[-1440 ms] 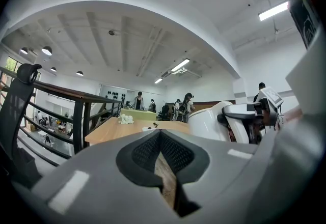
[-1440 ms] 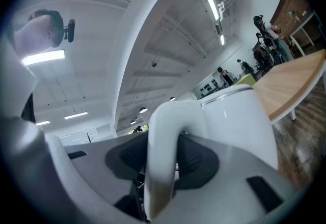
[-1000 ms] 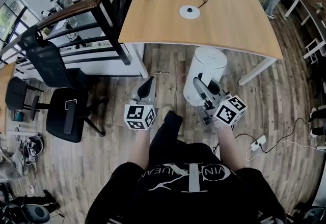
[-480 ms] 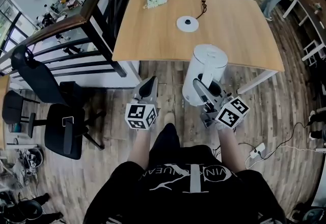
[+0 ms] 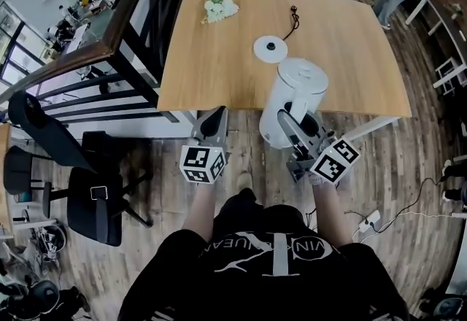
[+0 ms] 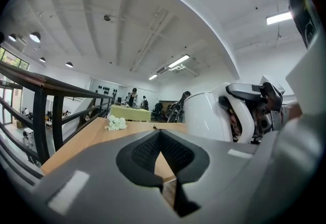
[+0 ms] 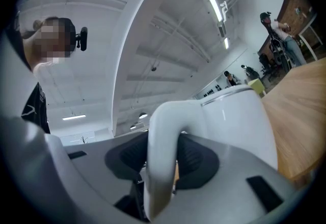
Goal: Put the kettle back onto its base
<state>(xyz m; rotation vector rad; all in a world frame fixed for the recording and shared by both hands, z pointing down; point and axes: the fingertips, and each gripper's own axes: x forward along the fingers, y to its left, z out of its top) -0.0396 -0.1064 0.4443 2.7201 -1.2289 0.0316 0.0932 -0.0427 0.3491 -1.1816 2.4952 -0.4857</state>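
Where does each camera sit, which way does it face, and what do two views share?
Head view: on the person's head, looking steeply down at table, kettle, base; shows torso, forearms, left gripper, right gripper.
Left gripper view: on that gripper, facing level across the table over its shut fingers.
Right gripper view: on that gripper, facing the kettle handle its fingers clamp.
Shared: the kettle, in all three.

white kettle (image 5: 293,97), handle too, between the black ribbed pads (image 7: 196,159) of the right gripper (image 7: 163,152). base (image 5: 271,47) ahead of it: white disc, dark centre. table (image 5: 219,57) light wood grain. marker cubes (image 5: 201,164) on left gripper (image 5: 213,121) and right: black-and-white squares. floor (image 5: 408,144) below both: brown planks.
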